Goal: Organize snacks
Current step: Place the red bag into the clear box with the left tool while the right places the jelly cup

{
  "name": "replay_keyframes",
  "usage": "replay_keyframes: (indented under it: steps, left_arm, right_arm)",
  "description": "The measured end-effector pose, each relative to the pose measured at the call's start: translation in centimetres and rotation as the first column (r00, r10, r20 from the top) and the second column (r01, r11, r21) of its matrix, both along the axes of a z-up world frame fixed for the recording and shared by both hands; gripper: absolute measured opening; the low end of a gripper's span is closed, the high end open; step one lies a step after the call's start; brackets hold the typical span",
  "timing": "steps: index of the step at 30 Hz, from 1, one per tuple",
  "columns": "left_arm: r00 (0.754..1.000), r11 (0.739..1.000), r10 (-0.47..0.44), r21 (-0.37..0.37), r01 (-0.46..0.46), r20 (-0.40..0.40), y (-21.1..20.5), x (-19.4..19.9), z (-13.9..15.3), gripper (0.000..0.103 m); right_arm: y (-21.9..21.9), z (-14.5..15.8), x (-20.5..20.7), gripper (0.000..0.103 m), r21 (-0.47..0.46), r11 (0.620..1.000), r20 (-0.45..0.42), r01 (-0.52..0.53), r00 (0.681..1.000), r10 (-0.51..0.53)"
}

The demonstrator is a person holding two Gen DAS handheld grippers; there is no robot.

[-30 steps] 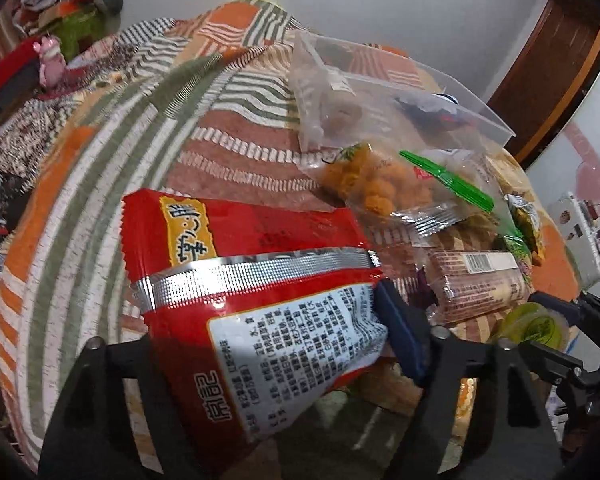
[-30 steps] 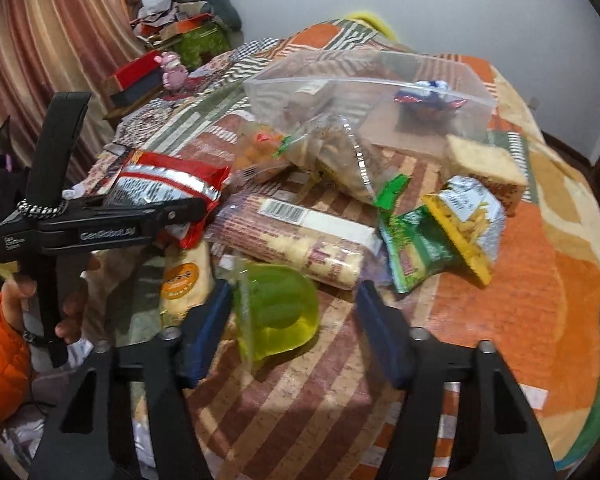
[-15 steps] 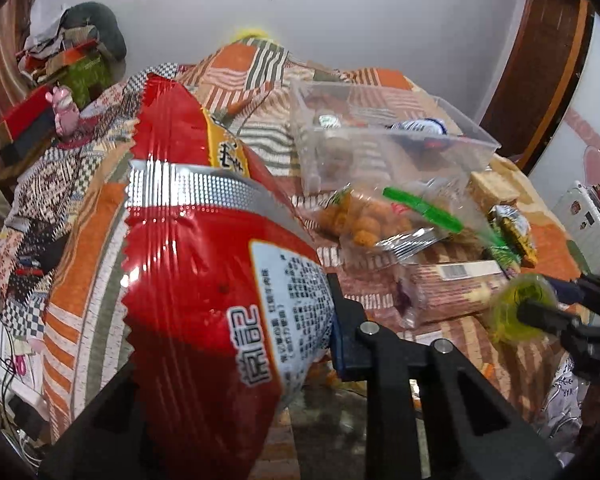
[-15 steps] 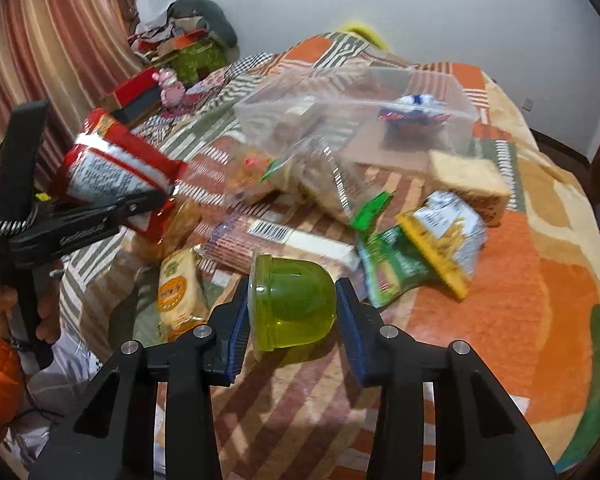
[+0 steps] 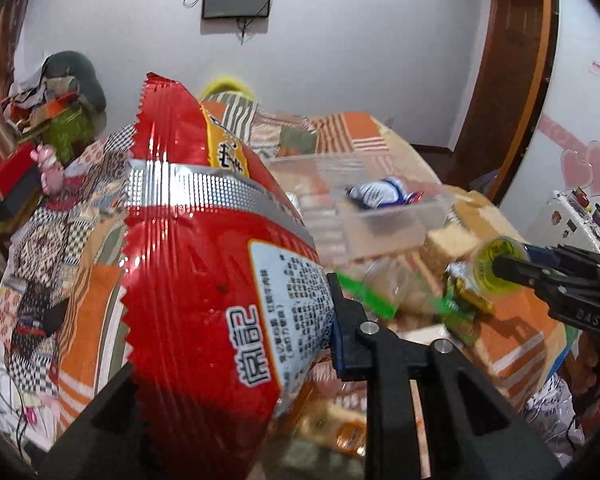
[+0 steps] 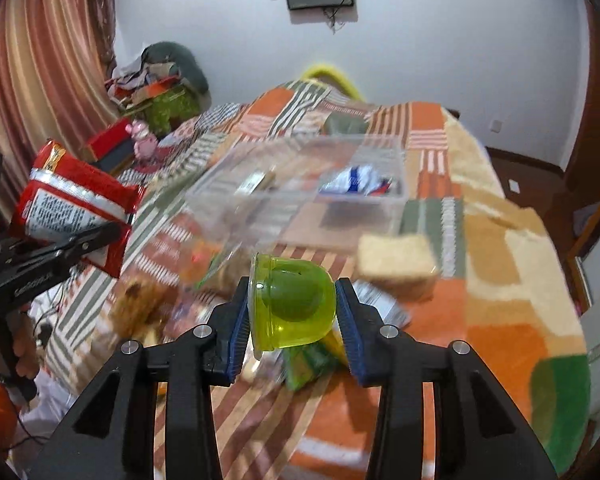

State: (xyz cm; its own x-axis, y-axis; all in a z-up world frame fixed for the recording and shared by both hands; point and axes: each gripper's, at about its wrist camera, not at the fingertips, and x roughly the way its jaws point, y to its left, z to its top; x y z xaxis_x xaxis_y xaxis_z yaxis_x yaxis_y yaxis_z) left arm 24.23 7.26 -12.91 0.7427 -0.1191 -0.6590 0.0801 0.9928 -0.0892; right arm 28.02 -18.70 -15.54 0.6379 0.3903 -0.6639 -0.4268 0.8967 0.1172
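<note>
On the bed, the patchwork blanket point(image 6: 496, 240) is covered in snacks, with a clear plastic bin point(image 6: 300, 184) sitting in the middle and a blue-and-white packet point(image 6: 358, 180) already inside it. Nearer me there's a wrapped sponge cake point(image 6: 396, 264) lying just right of the bin. My left gripper point(image 5: 236, 320) is clamped on a big red snack bag point(image 5: 204, 264), held up off the blanket, left of the bin. My right gripper point(image 6: 292, 312) is squeezing a green jelly cup point(image 6: 292, 306), lifted above a blurry green packet point(image 6: 308, 360).
</note>
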Motion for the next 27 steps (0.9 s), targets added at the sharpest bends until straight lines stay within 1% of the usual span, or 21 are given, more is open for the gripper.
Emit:
replay_keyframes:
  steps: [7, 12, 16, 19, 21, 27]
  left_arm:
    - [0.998, 0.999, -0.038, 0.004, 0.038, 0.043, -1.4, 3.3, 1.6, 0.024]
    - [0.997, 0.998, -0.062, 0.008, 0.062, 0.052, -2.5, 6.2, 1.9, 0.024]
    - [0.996, 0.996, -0.084, -0.002, 0.084, 0.030, -2.9, 8.9, 1.4, 0.024]
    - [0.995, 0.995, -0.101, 0.005, 0.101, 0.010, -3.4, 11.1, 0.7, 0.024]
    - [0.993, 0.993, -0.115, -0.005, 0.115, -0.006, -3.8, 12.4, 0.0, 0.024]
    - [0.987, 0.990, -0.143, -0.015, 0.142, -0.079, -5.0, 16.0, -2.4, 0.024]
  right_arm:
    - [-0.9, 2.3, 3.5, 0.037, 0.021, 0.998, 0.067, 0.053, 0.996, -0.054]
    - [-0.9, 2.6, 6.2, 0.037, 0.007, 0.997, 0.093, 0.073, 0.993, -0.074]
    - [-0.3, 1.8, 8.6, 0.037, -0.024, 0.997, 0.093, 0.077, 0.993, -0.075]
    - [0.0, 0.8, 10.2, 0.037, -0.039, 0.996, 0.065, 0.075, 0.995, -0.073]
    - [0.0, 0.1, 11.0, 0.037, -0.048, 0.996, 0.044, 0.074, 0.996, -0.072]
    - [0.7, -1.4, 12.6, 0.037, -0.085, 0.995, 0.002, 0.054, 0.999, -0.054]
